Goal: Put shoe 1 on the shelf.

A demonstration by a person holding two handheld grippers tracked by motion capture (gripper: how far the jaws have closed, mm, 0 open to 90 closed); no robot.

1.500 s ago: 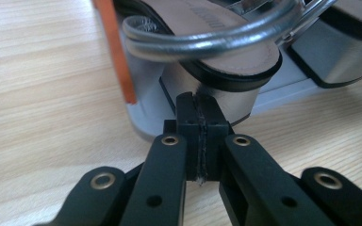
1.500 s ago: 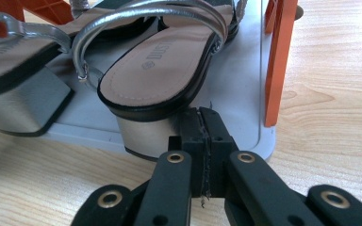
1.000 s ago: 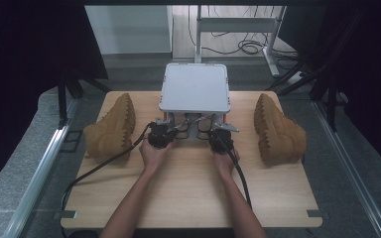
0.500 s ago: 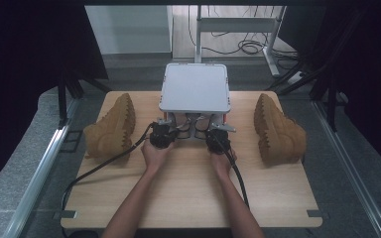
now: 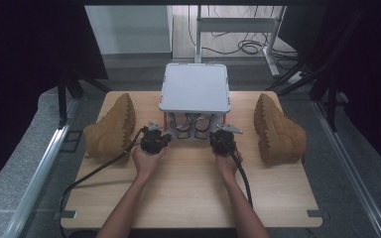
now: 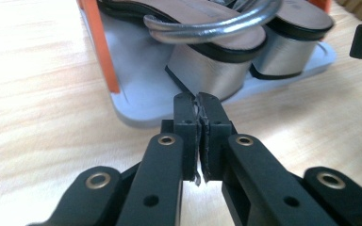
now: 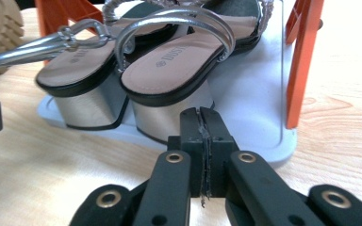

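Both my left claw [image 5: 155, 140] and right claw [image 5: 223, 141] are pressed together, empty. The silver block-heel sandals [image 5: 192, 125] sit under the grey rack [image 5: 195, 88], just beyond, heels facing me, between both claws.

The two sandals [image 7: 169, 70] had pinkish-tan insoles, black edging, silver block heels and silver straps. They stood on a pale grey shoe rack [image 5: 195, 88] with orange posts [image 7: 301, 61]. Both boots [image 5: 110, 130] were tan suede-coloured with lighter ridged soles. The table [image 5: 188, 193] was light wood grain. Each gripper [image 6: 196, 106] was black, with brass-coloured rivets.
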